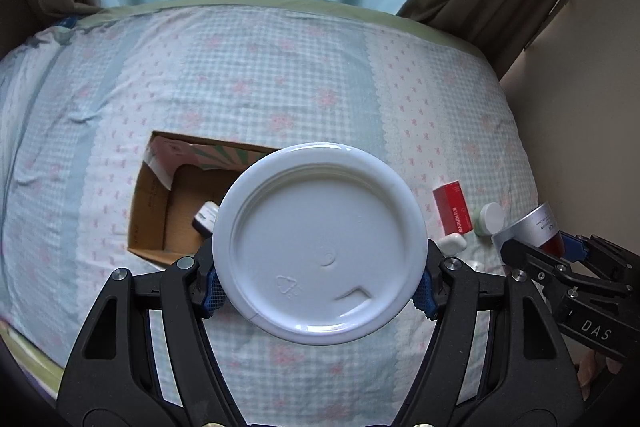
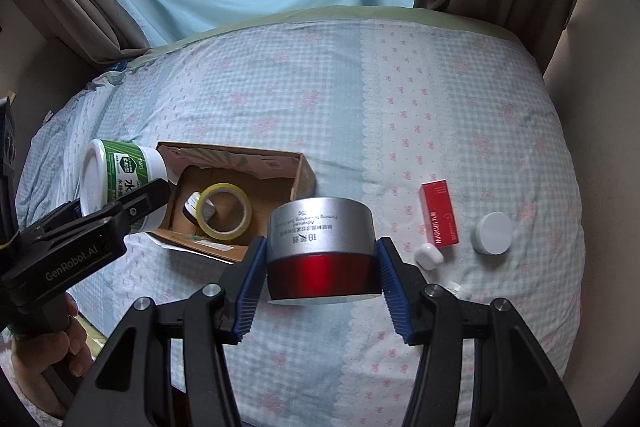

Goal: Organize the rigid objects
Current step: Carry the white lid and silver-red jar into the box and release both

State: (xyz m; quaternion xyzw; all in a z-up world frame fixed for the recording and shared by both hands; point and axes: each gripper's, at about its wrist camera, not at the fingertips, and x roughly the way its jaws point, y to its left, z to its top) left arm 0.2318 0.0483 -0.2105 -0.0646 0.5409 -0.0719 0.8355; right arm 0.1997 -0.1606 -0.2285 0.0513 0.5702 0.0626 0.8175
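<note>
Two grippers are loaded: the left gripper [image 1: 320, 283] clamps a white-lidded green tub [image 2: 120, 179] above the cardboard box's [image 2: 304, 171] left edge, its lid blocking that camera's view inside. The right gripper [image 2: 320, 279] grips a silver-and-red jar [image 2: 322, 251] just right of the box. Tape roll [image 2: 226, 211] lies inside; red carton [image 2: 439, 213], white jar [image 2: 494, 233] and small white case [image 2: 429, 255] sit on the bedspread [image 2: 320, 87] beyond.

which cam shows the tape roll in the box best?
Right wrist view. The yellow tape roll lies in full sight inside the cardboard box. In the left wrist view, the white tub held by the left hand-held gripper covers that part of the box, so the tape cannot be seen.
</note>
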